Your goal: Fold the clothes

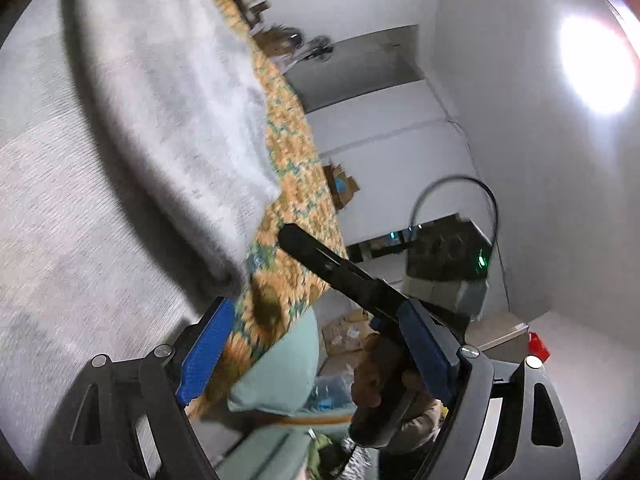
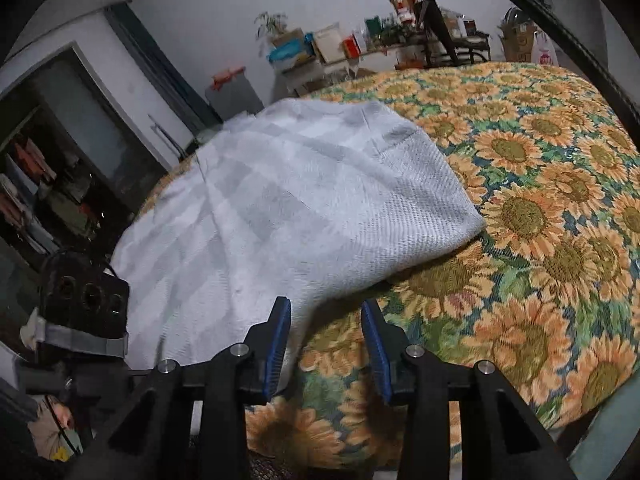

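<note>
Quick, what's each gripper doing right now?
Left gripper: open, holding nothing.
Right gripper: open, empty, beside the white towel edge.

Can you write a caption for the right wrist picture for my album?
Open right hand-held gripper near the white cloth on the sunflower bedspread.

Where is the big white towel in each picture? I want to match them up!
Left wrist view: the white towel fills the left and upper left, tilted and blurry, beside the left tool's finger.
Right wrist view: it lies in the middle, spread over the bed, just ahead of the right tool.
Shared landmark: the sunflower bedspread under the towel's edge.
</note>
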A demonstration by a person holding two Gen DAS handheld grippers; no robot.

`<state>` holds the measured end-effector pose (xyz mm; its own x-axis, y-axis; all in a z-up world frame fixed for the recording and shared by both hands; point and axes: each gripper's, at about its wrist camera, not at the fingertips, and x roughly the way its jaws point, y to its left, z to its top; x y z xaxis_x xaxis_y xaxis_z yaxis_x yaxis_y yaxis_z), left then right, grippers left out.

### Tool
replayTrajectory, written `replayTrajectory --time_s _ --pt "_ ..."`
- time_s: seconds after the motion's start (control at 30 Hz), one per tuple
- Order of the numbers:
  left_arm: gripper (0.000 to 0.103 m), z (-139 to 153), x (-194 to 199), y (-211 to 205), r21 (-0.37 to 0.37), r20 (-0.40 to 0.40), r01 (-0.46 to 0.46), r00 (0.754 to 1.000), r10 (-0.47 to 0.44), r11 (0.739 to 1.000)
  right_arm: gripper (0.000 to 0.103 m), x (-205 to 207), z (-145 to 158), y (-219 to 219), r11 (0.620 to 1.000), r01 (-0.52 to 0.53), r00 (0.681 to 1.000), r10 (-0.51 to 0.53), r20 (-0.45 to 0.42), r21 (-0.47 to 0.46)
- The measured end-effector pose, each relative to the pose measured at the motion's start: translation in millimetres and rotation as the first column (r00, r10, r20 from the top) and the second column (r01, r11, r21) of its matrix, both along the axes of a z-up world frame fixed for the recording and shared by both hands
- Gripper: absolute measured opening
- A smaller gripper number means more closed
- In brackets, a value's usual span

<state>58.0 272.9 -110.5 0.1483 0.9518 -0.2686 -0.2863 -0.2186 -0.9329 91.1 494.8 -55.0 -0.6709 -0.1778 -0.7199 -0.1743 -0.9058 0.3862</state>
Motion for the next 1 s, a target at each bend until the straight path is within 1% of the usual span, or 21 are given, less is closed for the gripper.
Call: replayTrajectory --time_s 0.07,0.13,0.2,0.23,0.27,0.33,0.37,0.43,0.47,0.53,0.6,0.63,0.73,0.77,0.8,0.87,0.9,0.97,1.0 --pt "0.083 1.6 -4.7 -11.2 0.015 0.014 -0.006 1.000 0.005 1.000 0.041 -0.2 4.8 -0.1 1.000 0.025 0.999 -0.025 -0.023 -0.003" --pt "0.081 5.3 -10.5 -21.3 -0.011 -0.003 -0.047 0.999 0.047 0.999 0.039 -0.3 9.5 -0.3 0.999 0.050 0.998 -0.050 -0.046 -0.007" --pt "0.069 9.1 -17.1 -29.4 -0.057 -0.031 -0.114 0.993 0.112 0.992 0.033 -0.5 14.2 -0.6 0.997 0.073 0.995 -0.074 -0.068 -0.010" --pt "0.045 11.7 -20.8 -27.7 -0.091 -0.056 -0.136 0.990 0.131 0.986 0.028 -0.6 15.8 -2.2 0.997 0.074 0.995 -0.074 -0.064 -0.002" --pt "0.024 14.5 -24.6 -25.3 -0.126 -0.082 -0.157 0.986 0.147 0.980 0.021 -0.9 15.0 -6.0 0.997 0.072 0.996 -0.071 -0.052 0.006" --pt "0.008 20.0 -30.5 -15.6 -0.192 -0.136 -0.185 0.978 0.161 0.964 0.018 0.1 11.4 -17.4 0.999 0.051 0.998 -0.051 -0.039 -0.002" --pt "0.008 25.4 -32.3 -4.5 -0.213 -0.166 -0.177 0.976 0.143 0.961 0.018 2.5 10.0 -23.7 0.999 0.037 0.999 -0.037 -0.037 -0.003" --pt "0.007 33.4 -32.0 5.2 -0.226 -0.198 -0.152 0.974 0.108 0.962 0.018 4.8 6.7 -40.7 0.999 -0.003 0.999 0.005 -0.038 0.032" --pt "0.007 36.3 -30.2 15.2 -0.260 -0.223 -0.146 0.971 0.088 0.954 0.018 5.1 4.1 -47.4 0.998 -0.020 0.999 0.022 -0.040 0.053" --pt "0.007 36.6 -28.7 28.6 -0.318 -0.254 -0.138 0.966 0.056 0.938 0.018 1.0 -6.6 -58.8 0.995 -0.043 0.999 0.043 0.002 0.085" --pt "0.007 27.3 -24.5 35.1 -0.388 -0.254 -0.116 0.967 0.015 0.914 0.017 -0.9 -21.3 -65.9 0.993 -0.077 0.995 0.072 0.065 0.093" --pt "0.007 19.2 -20.5 37.2 -0.430 -0.250 -0.099 0.968 -0.013 0.897 0.017 2.0 -21.8 -68.2 0.990 -0.092 0.994 0.085 0.070 0.109" --pt "0.006 -4.0 -3.6 25.0 -0.448 -0.274 -0.102 0.961 -0.028 0.888 0.017 9.4 -21.0 -70.5 0.982 -0.126 0.989 0.114 0.093 0.139" --pt "0.006 -5.3 1.9 21.3 -0.445 -0.295 -0.113 0.955 -0.026 0.888 0.017 10.9 -18.3 -64.4 0.984 -0.114 0.990 0.101 0.099 0.139" --pt "0.006 -6.4 3.7 19.0 -0.442 -0.288 -0.118 0.958 -0.016 0.889 0.017 12.3 -15.5 -57.8 0.985 -0.100 0.991 0.086 0.104 0.139" --pt "0.006 -4.6 5.0 14.0 -0.440 -0.266 -0.113 0.964 -0.009 0.891 0.019 13.8 -6.8 -37.8 0.990 -0.018 0.997 0.007 0.078 0.139" --pt "0.006 -3.2 6.0 12.3 -0.438 -0.257 -0.109 0.966 -0.009 0.892 0.019 13.2 -1.4 -22.5 0.992 0.044 0.997 -0.051 0.057 0.120" --pt "0.006 1.2 12.5 21.8 -0.449 -0.283 -0.117 0.959 -0.017 0.886 0.020 6.6 5.4 -3.8 0.991 0.110 0.993 -0.113 0.025 0.078" --pt "0.006 3.4 15.9 27.1 -0.455 -0.298 -0.122 0.954 -0.022 0.882 0.020 -1.8 8.3 2.3 0.990 0.125 0.992 -0.126 0.013 0.068"
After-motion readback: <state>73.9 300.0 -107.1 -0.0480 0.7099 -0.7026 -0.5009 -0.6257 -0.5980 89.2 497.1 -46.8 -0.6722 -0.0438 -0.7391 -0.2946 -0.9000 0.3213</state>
